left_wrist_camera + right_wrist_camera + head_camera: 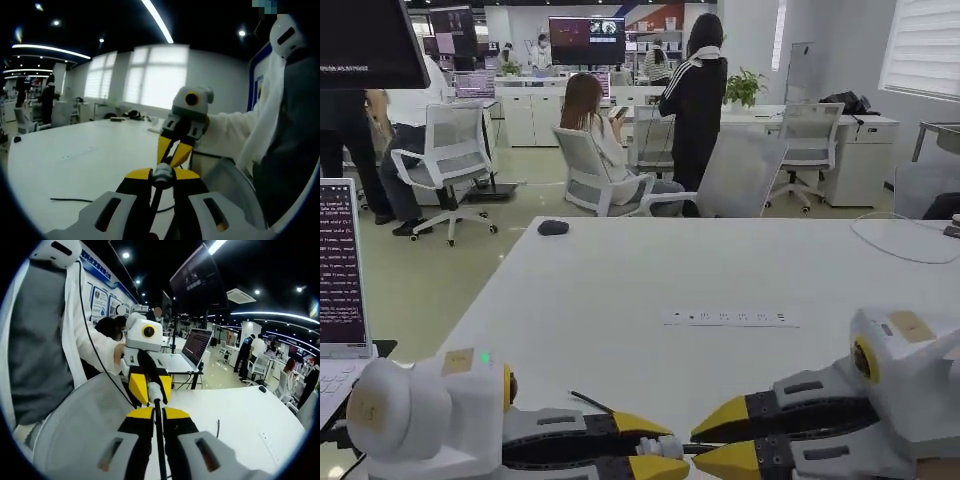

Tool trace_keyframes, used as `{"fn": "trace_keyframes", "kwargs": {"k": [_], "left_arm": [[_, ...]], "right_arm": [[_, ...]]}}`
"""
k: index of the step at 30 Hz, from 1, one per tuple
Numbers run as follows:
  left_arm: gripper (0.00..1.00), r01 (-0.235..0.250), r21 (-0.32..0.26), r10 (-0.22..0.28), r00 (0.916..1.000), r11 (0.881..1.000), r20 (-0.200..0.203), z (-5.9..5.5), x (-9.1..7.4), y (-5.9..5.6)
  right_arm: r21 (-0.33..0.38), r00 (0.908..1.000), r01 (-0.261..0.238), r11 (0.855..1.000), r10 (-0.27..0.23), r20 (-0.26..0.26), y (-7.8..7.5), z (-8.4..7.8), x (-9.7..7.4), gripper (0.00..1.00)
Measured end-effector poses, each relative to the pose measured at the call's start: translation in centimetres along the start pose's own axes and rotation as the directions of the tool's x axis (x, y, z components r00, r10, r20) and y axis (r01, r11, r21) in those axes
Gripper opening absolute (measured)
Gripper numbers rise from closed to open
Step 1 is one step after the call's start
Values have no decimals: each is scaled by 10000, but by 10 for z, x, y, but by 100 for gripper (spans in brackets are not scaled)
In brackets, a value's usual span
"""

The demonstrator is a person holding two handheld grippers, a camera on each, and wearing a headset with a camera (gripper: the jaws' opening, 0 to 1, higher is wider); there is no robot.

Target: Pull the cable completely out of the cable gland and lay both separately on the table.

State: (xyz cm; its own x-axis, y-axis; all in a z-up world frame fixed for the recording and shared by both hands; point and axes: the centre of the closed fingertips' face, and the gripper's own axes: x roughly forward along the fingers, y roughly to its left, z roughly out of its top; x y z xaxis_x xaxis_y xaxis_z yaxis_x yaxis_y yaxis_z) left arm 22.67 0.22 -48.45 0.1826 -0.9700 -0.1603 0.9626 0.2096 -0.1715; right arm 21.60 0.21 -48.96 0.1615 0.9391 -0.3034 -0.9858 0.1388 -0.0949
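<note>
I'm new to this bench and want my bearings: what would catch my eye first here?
Two yellow-tipped tools meet nose to nose over the near part of the white table. The left gripper pinches a small white cable gland; the right gripper faces it, closed on the thin black cable. Beyond, a seated person and a standing person are in the office.
</note>
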Motion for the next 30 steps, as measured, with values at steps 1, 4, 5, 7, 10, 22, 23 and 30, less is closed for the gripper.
{"fn": "trace_keyframes", "kwargs": {"k": [1,4,5,7,10,22,23,30], "left_arm": [[16,5,-1,-5,10000,10000,-6,0,0,0],[16,-10,-3,10,10000,10000,-71,-2,1,1],[17,-1,-1,1,10000,10000,-66,-2,1,0],[17,12,-21,-12,10000,10000,-48,-2,2,0],[17,4,-31,-4,9999,10000,-103,-4,2,0],[17,-106,-229,102,9997,9997,-199,-14,-11,5],[17,-111,-266,106,9998,9996,-187,-15,-12,6],[17,-235,-521,236,9997,9984,9,-16,-21,10]], "right_arm": [[13,10000,18,10000,-18,-38,0,-1,0,3],[-8,10000,23,10000,-24,-78,0,-3,0,3],[-5,10000,22,10000,-22,-74,0,-3,0,3],[0,10000,20,10000,-20,-83,1,-4,-1,3],[-79,9997,58,10000,-60,-222,1,-7,-2,3],[393,9952,702,9968,-673,-708,-3,-31,-20,2],[468,9945,747,9961,-710,-769,-3,-33,-21,2],[910,9838,1213,9884,-1075,-1433,-5,-57,-34,2]]}}
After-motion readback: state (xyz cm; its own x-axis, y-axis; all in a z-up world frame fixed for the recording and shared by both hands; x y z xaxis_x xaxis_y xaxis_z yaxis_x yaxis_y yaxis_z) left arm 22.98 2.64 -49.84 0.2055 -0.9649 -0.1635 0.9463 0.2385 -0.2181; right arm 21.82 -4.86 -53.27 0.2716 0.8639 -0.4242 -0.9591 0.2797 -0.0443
